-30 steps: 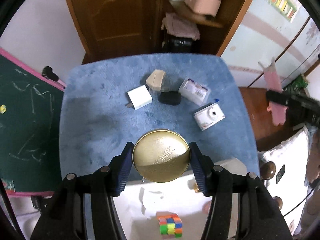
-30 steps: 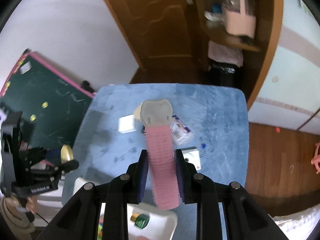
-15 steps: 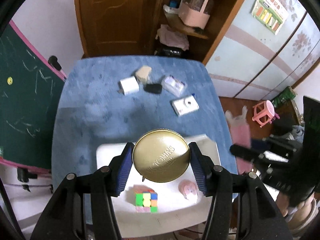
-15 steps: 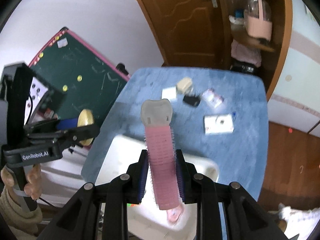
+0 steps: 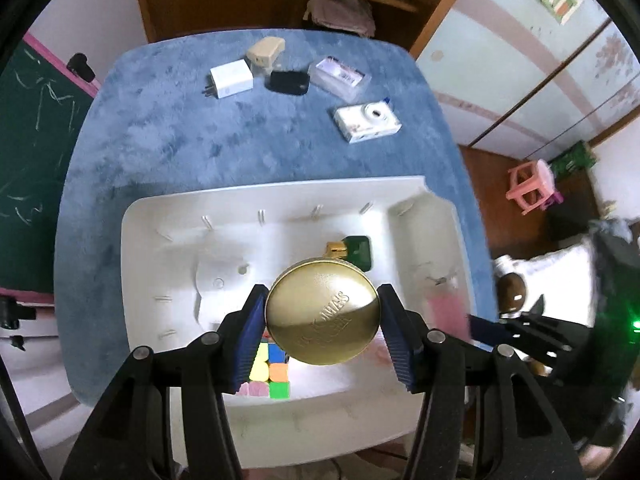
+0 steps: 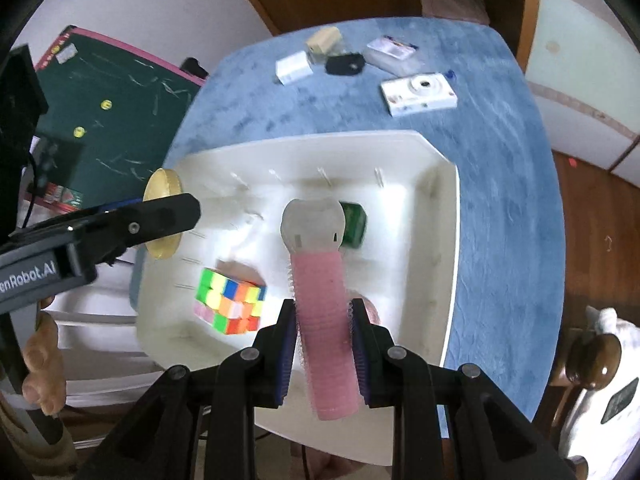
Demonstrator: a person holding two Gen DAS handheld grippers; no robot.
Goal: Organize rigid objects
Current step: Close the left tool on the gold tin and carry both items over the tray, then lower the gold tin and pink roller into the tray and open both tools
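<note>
My left gripper (image 5: 322, 322) is shut on a round gold tin (image 5: 322, 312) and holds it above the white tray (image 5: 160, 208). My right gripper (image 6: 323, 326) is shut on a pink hair roller with a grey clip end (image 6: 324, 320), over the same tray (image 6: 436, 168). In the tray lie a colourful puzzle cube (image 6: 230, 304), a green item (image 6: 353, 224) and a small pink object, mostly hidden. The left gripper with the tin (image 6: 162, 216) shows at the tray's left edge in the right wrist view.
On the blue table cover (image 5: 160, 140) beyond the tray lie a white camera (image 5: 367, 122), a white charger (image 5: 231, 78), a black case (image 5: 289, 82), a clear packet (image 5: 340, 76) and a beige item (image 5: 266, 50). A green chalkboard (image 6: 112, 120) stands left. A pink stool (image 5: 532, 184) is right.
Both grippers have moved down and closer over the white tray, each keeping its object. The tray now fills much more of both views.
</note>
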